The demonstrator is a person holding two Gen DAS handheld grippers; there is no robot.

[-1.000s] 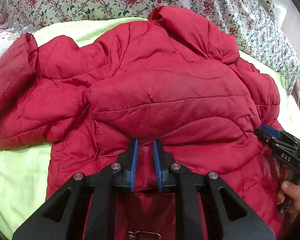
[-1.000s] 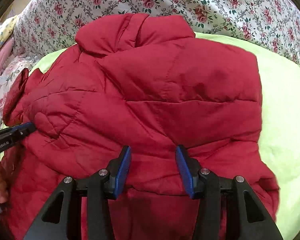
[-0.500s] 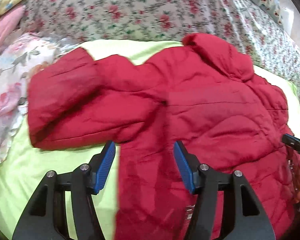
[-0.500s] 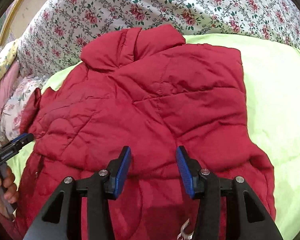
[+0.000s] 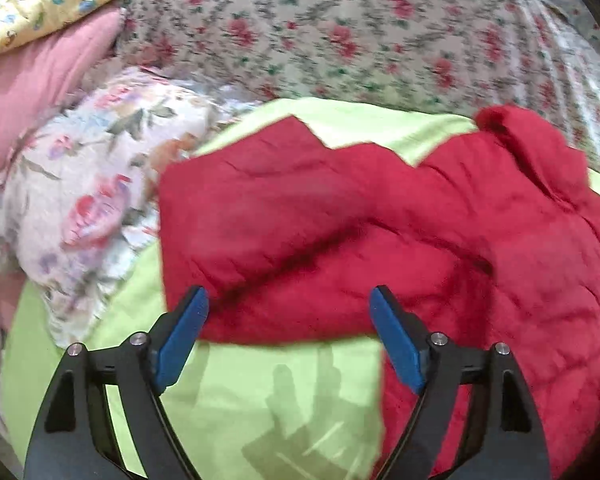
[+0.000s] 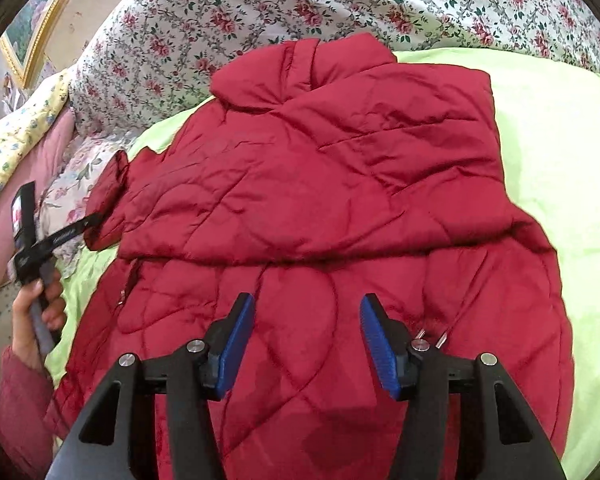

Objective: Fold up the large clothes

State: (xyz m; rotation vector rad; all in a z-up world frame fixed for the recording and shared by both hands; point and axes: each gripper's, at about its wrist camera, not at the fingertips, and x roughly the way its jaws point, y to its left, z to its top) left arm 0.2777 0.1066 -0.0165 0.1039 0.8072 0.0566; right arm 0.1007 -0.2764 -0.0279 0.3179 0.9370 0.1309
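A red quilted jacket [image 6: 340, 180] lies on the lime-green sheet [image 6: 560, 168], collar toward the floral quilt, with its lower part folded up over the body. In the left wrist view one sleeve [image 5: 280, 232] stretches out to the left. My left gripper [image 5: 290, 336] hovers over that sleeve's lower edge; its jaws are opening wide and nothing is pinched. It also shows at the left edge of the right wrist view as the left gripper [image 6: 72, 232], held by a hand [image 6: 32, 320]. My right gripper [image 6: 308, 344] hovers above the jacket's near part, its jaws opening and its pads [image 6: 236, 344] clear of the fabric.
A floral quilt [image 6: 340, 0] runs along the far side of the bed. A flowered pillow [image 5: 88, 208], a pink pillow [image 5: 32, 92] and a yellow flowered one [image 5: 48, 0] are piled at the left. A gold-framed picture [image 6: 32, 24] hangs on the wall.
My left gripper let go of the jacket fabric, opened wide and swung left over the sleeve. My right gripper pulled back and up, its jaws a little wider.
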